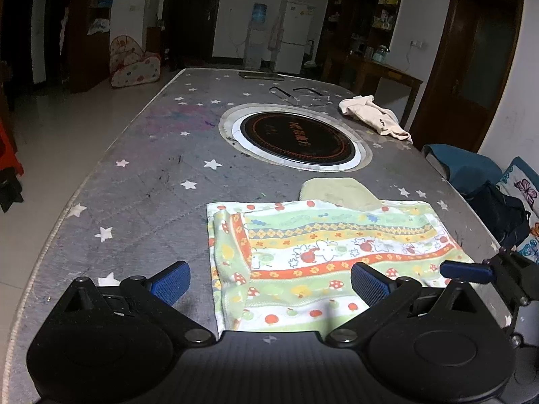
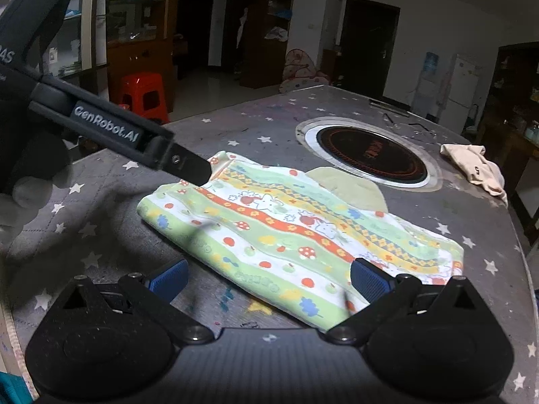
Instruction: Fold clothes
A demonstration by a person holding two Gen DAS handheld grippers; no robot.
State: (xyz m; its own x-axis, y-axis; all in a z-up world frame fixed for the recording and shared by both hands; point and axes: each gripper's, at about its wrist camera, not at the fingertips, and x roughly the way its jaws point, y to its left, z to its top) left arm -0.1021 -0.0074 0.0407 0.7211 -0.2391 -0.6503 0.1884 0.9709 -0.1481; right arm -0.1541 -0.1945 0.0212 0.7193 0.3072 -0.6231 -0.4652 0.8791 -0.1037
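Both tongs released: left tongs, right tongs over patterned garment (folded, flat on table).

Home dining room, dim. My table wears a star-print cover with a round induction hob sunk in; beyond stand a white fridge, water dispenser and what looks like a child's play tent.

Grey star-print table, patterned cloth, beige garment, inset hotplate
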